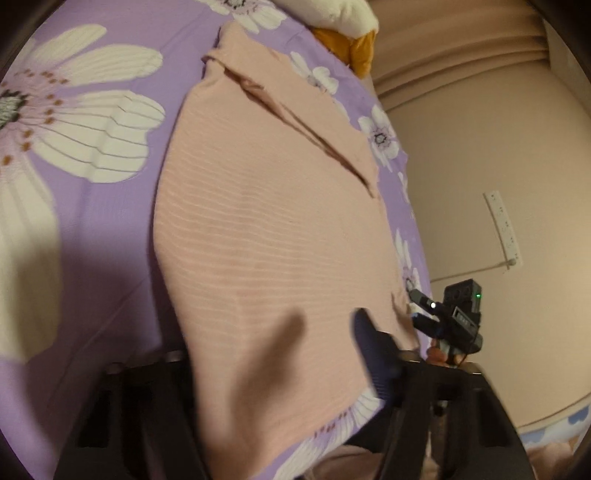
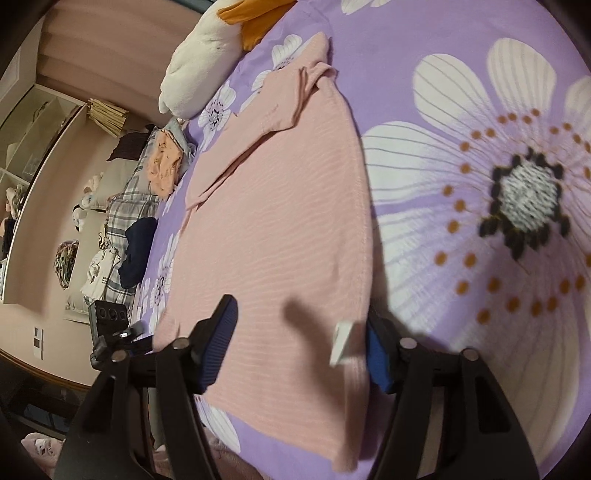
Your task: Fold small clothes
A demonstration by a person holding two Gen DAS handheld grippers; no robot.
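Note:
A pink ribbed garment (image 1: 266,206) (image 2: 280,206) lies flat on the purple flowered bedsheet (image 1: 92,221) (image 2: 461,147), a sleeve folded across its far end. My left gripper (image 1: 277,343) is at the near hem. Its right finger (image 1: 373,354) rests on the cloth and the left finger is hidden under the fabric. The jaws stand apart. My right gripper (image 2: 299,314) straddles the hem at the other corner, open, with cloth and a white label (image 2: 343,341) between the blue pads (image 2: 218,343). Each view shows the other gripper (image 1: 421,306) (image 2: 136,332) at the bed's edge.
A white and orange plush cushion (image 1: 343,22) (image 2: 207,48) lies at the head of the bed. Several other clothes (image 2: 140,206) are piled beside the bed. A power strip (image 1: 504,229) hangs on the pink wall. Shelves (image 2: 33,122) stand at the far left.

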